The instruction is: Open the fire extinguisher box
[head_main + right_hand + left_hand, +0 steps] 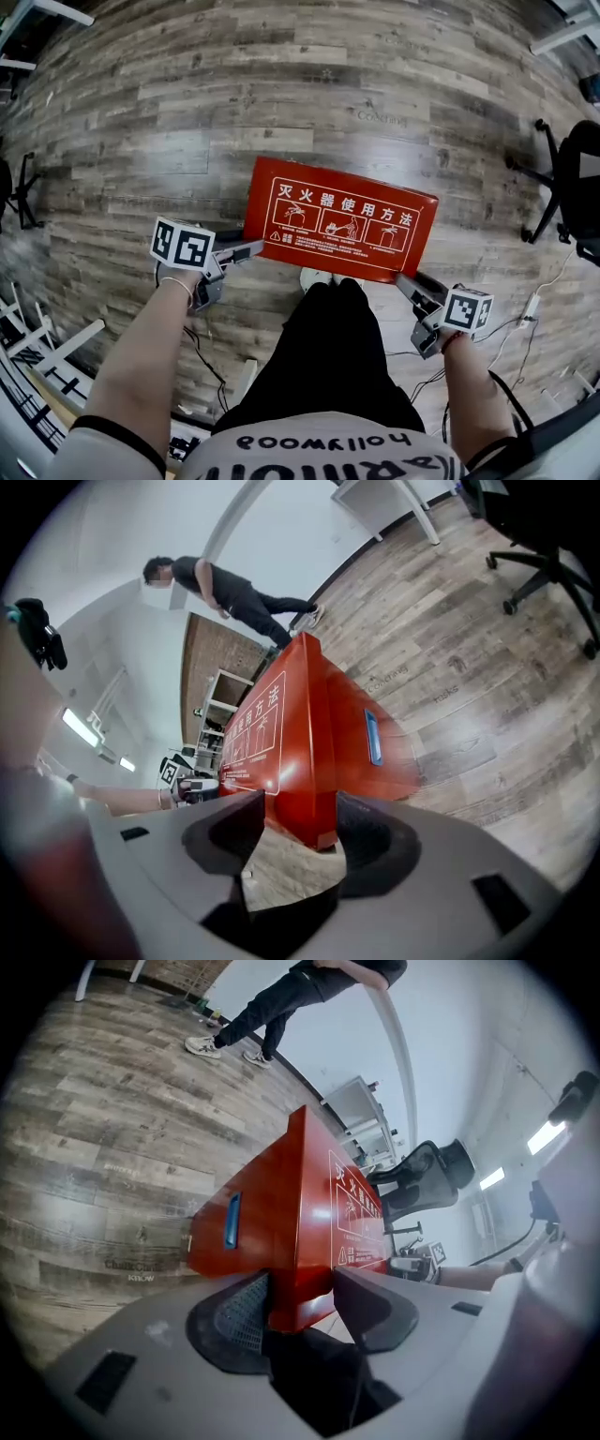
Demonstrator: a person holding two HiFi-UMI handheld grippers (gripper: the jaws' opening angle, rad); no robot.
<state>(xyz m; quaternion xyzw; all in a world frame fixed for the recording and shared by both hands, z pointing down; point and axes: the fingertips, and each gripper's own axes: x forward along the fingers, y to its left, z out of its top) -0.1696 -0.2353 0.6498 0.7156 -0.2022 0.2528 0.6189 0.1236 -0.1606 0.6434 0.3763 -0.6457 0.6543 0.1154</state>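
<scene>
While both stand wide, my left claw (251, 249) and right claw (406, 281) straddle opposite ends of the fire extinguisher box (342, 220) on the floor (281, 94); its long axis runs crosswise between them.

Grey-brown wood-plank floor (281, 94) running under everything, red fire extinguisher box (339, 220) standing on it near the middle, white shoes (314, 277) standing just beside the box, black office chair (562, 178) resting at the right edge, white plug block (531, 307) lying with its cable near the chair.
</scene>
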